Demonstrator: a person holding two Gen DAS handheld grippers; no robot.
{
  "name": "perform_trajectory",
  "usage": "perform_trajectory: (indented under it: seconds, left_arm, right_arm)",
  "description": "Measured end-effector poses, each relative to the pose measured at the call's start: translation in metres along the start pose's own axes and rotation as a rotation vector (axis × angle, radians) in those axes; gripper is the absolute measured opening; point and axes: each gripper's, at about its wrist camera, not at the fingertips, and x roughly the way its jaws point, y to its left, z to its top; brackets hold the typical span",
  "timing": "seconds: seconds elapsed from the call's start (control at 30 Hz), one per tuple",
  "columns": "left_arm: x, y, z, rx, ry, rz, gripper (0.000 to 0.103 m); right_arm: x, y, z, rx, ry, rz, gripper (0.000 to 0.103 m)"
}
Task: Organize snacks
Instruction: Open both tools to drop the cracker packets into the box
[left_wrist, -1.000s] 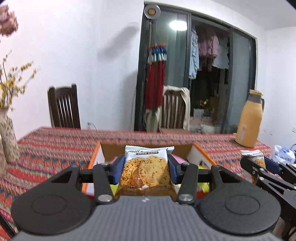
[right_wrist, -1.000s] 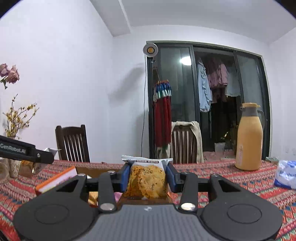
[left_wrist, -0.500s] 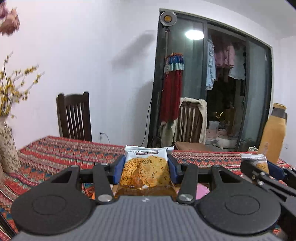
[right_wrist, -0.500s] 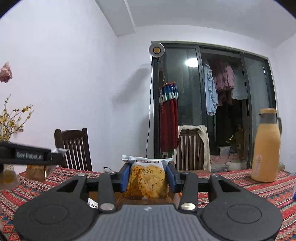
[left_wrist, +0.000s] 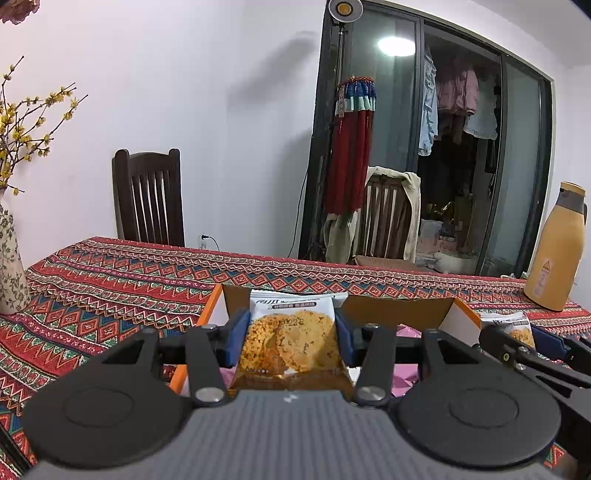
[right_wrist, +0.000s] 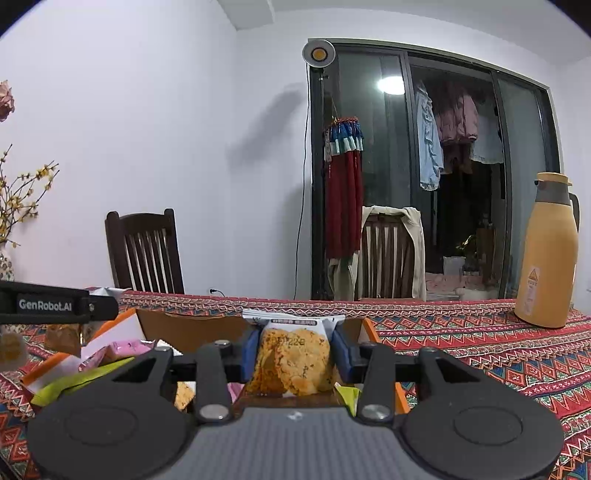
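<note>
Over the box (left_wrist: 399, 312) | each tool clamps an upright cookie packet (left_wrist: 291, 339) | white top, clear front

The left gripper (left_wrist: 291, 334) is a matte black two-finger tool with a ribbed grey body, two round black discs at four and eight o'clock, silver pivot screws and blue finger pads (left_wrist: 236, 338). The right gripper (right_wrist: 293, 350) looks identical. The left one's black side bar reads "GenRobot.AI" in white.
</note>
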Motion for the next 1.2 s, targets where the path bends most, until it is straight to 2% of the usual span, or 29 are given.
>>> perform_trajectory:
  seconds: [0.03, 0.07, 0.1, 0.13, 0.2, 0.3, 0.9, 1.07, 1.2]
  left_arm:
    - [0.0, 0.0, 0.0, -0.003, -0.004, 0.004, 0.053]
    - [-0.002, 0.001, 0.0, -0.007, -0.01, 0.006, 0.063]
    - [-0.004, 0.002, 0.0, -0.012, -0.019, 0.013, 0.08]
    - [-0.006, 0.002, 0.001, -0.017, -0.03, 0.025, 0.087]
    - [-0.01, 0.004, 0.002, -0.031, -0.059, 0.035, 0.103]
    - [-0.014, 0.005, 0.002, -0.051, -0.073, 0.04, 0.103]
    - [-0.013, 0.003, 0.0, -0.043, -0.061, 0.06, 0.103]
    - [-0.024, 0.001, 0.009, -0.053, -0.079, 0.069, 0.103]
    - [-0.039, 0.001, 0.017, -0.026, -0.072, 0.052, 0.103]
  right_arm:
    - [-0.001, 0.0, 0.0, 0.003, 0.0, -0.002, 0.043]
    - [-0.002, -0.002, -0.001, 0.007, -0.001, -0.003, 0.045]
    - [-0.003, -0.004, 0.0, 0.015, -0.001, -0.008, 0.058]
    - [-0.005, -0.005, 0.0, 0.024, -0.005, -0.016, 0.078]
    - [-0.008, -0.009, 0.0, 0.041, -0.019, -0.04, 0.103]
    - [-0.011, -0.012, -0.001, 0.063, -0.032, -0.067, 0.103]
    - [-0.019, -0.014, -0.001, 0.064, -0.039, -0.083, 0.103]
    - [-0.019, -0.013, 0.001, 0.046, -0.033, -0.1, 0.103]
    - [-0.034, -0.012, 0.01, 0.043, -0.054, -0.107, 0.103]
